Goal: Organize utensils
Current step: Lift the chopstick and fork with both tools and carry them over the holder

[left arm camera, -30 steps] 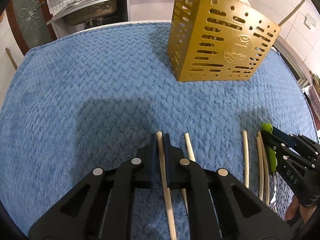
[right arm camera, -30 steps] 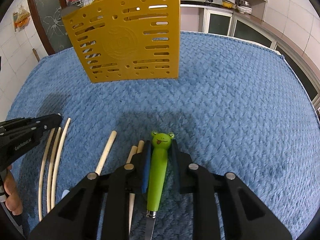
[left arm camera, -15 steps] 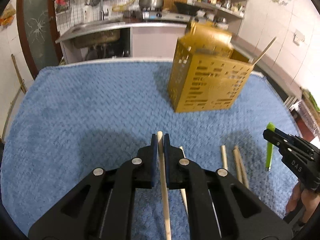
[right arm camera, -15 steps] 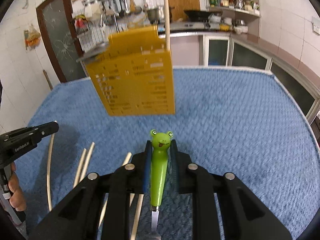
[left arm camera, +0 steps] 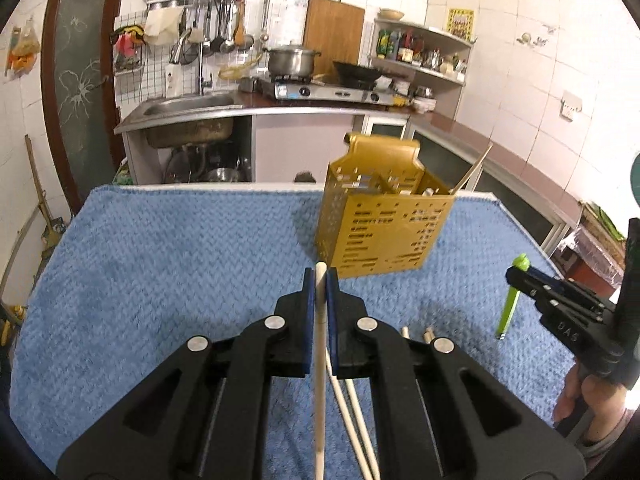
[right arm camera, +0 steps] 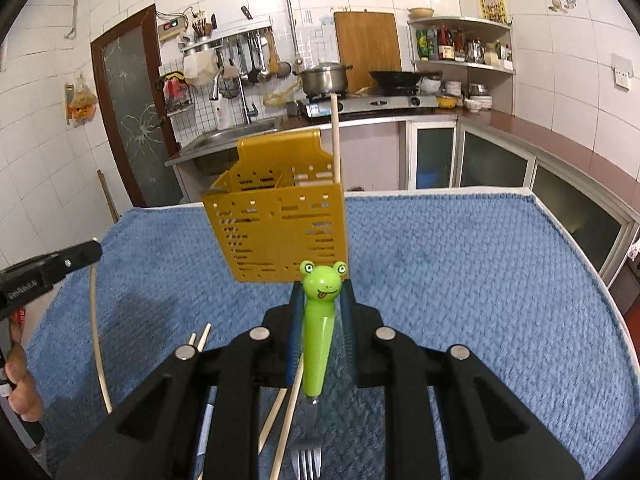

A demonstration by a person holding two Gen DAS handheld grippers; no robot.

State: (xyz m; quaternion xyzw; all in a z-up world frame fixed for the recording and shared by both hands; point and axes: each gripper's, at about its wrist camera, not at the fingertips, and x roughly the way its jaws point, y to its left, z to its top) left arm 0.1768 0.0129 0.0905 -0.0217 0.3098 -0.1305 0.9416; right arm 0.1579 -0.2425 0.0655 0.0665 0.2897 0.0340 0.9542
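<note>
A yellow slotted utensil holder (left arm camera: 384,232) stands on the blue cloth, also in the right wrist view (right arm camera: 280,232), with one chopstick (right arm camera: 335,136) upright in it. My left gripper (left arm camera: 319,280) is shut on a pale chopstick (left arm camera: 319,380), held above the cloth in front of the holder. My right gripper (right arm camera: 322,292) is shut on a green frog-handled fork (right arm camera: 318,336), tines toward the camera, lifted off the cloth. The fork also shows in the left wrist view (left arm camera: 510,304). Several chopsticks (left arm camera: 352,404) lie on the cloth below.
The blue textured cloth (left arm camera: 160,280) covers the table. A kitchen counter with sink (left arm camera: 188,108) and stove (left arm camera: 320,88) stands behind the table. More chopsticks (right arm camera: 200,338) lie on the cloth between the grippers.
Both grippers rose from the cloth, the left lifting its chopstick and the right its frog fork. The holder now appears lower and farther in both views.
</note>
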